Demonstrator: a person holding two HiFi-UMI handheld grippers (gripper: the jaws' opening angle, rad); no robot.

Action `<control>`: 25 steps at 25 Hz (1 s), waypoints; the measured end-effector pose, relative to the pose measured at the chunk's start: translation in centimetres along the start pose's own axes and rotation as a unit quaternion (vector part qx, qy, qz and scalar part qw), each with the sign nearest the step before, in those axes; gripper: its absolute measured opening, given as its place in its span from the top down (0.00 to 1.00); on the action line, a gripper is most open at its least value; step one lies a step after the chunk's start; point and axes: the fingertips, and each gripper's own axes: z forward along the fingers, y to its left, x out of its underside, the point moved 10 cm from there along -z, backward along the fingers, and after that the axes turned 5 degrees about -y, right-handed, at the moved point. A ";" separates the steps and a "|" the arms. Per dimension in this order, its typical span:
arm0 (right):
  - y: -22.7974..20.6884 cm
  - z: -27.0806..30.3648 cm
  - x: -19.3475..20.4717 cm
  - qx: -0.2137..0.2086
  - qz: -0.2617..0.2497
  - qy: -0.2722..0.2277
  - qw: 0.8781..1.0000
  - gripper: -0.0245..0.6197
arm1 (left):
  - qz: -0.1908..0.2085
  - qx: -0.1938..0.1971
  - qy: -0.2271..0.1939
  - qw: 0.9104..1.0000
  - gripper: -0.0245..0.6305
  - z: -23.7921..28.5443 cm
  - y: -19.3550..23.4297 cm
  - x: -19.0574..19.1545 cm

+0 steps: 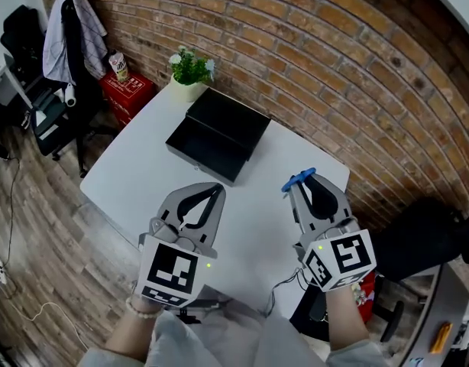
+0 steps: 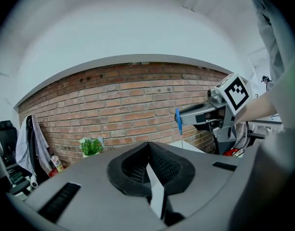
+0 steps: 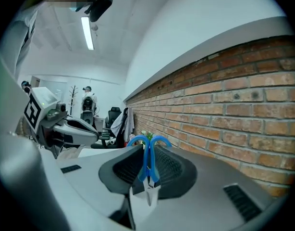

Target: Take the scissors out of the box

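Removal seemingly done: right gripper [image 1: 297, 183] jaws clamp blue-handled scissors [image 3: 148, 163] outside open black box [image 1: 219, 132]; left gripper [image 1: 218, 190] jaws clenched, empty.

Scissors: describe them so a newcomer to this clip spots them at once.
Above the white table by the brick wall, look at the right gripper. The scissors are clamped in its fingers, blue handles poking out: the only blue thing there.

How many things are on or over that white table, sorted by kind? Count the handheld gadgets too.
grippers: 2, the left gripper and the right gripper
scissors: 1, blue-handled, clamped in the right gripper
black box: 1, lying open
potted plant: 1
Total: 5
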 end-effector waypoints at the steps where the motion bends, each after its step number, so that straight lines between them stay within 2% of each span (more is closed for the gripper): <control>1: 0.1 -0.8 0.0 0.002 0.000 -0.002 1.000 0.81 | 0.002 0.001 -0.001 1.000 0.93 -0.2 -0.2 -0.1; 10: 2.0 -5.4 0.1 0.003 -0.017 -0.001 1.000 0.81 | 0.007 0.008 -0.006 1.000 0.93 -2.6 -1.9 -0.6; 13: 2.4 -6.5 0.1 0.004 -0.012 -0.002 1.000 0.81 | 0.010 0.013 -0.018 1.000 0.93 -3.2 -2.2 -0.9; 18: 2.8 -8.2 0.3 0.010 0.002 -0.002 1.000 0.81 | 0.031 0.020 -0.014 0.999 0.93 -4.2 -2.8 -1.1; 25: 3.5 -9.5 0.7 0.016 0.012 -0.001 1.000 0.81 | 0.025 0.023 -0.012 0.999 0.93 -4.8 -3.3 -0.9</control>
